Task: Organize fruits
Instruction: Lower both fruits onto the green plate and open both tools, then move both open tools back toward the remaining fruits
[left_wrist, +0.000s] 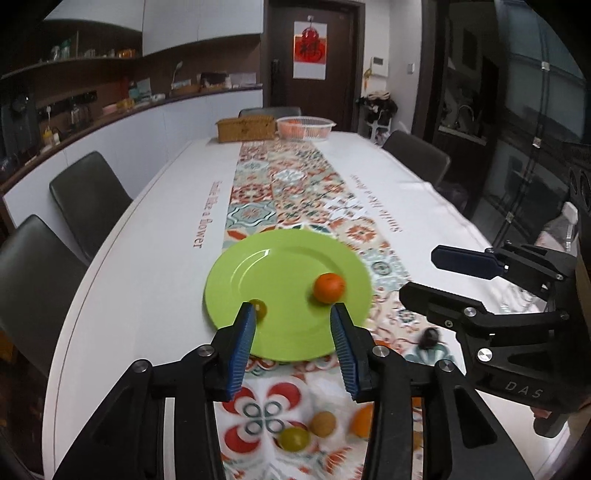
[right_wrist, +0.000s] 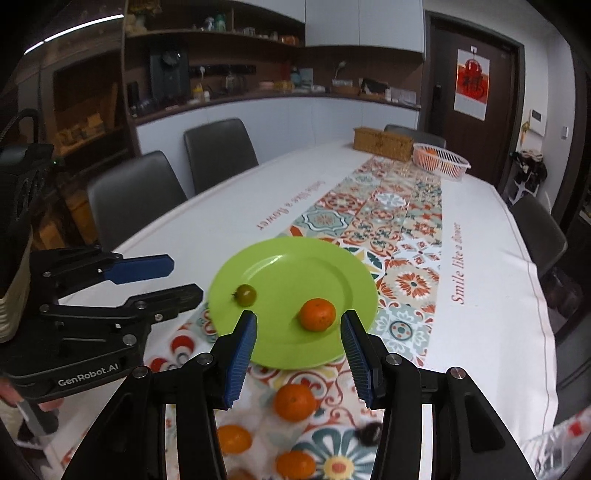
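A green plate (left_wrist: 280, 258) (right_wrist: 295, 266) lies on the patterned table runner. On it rest an orange (left_wrist: 329, 287) (right_wrist: 317, 314) and a small green tomato (left_wrist: 258, 308) (right_wrist: 246, 294). My left gripper (left_wrist: 293, 310) (right_wrist: 184, 278) hovers above the plate's near edge, open, nothing between its blue pads. My right gripper (right_wrist: 299, 317) (left_wrist: 421, 273) hangs beside it, also open and empty. Loose fruit lies on the runner below the grippers: a yellow-green fruit (left_wrist: 293, 438), a tan one (left_wrist: 322, 424), oranges (right_wrist: 294, 401) (right_wrist: 233, 438) and a dark fruit (right_wrist: 369, 432).
At the table's far end stand a wicker box (left_wrist: 245, 128) (right_wrist: 382, 142) and a white basket (left_wrist: 306, 127) (right_wrist: 439, 158) with oranges. Dark chairs (left_wrist: 88, 199) (right_wrist: 535, 236) line both long sides. A counter with shelves runs along the wall.
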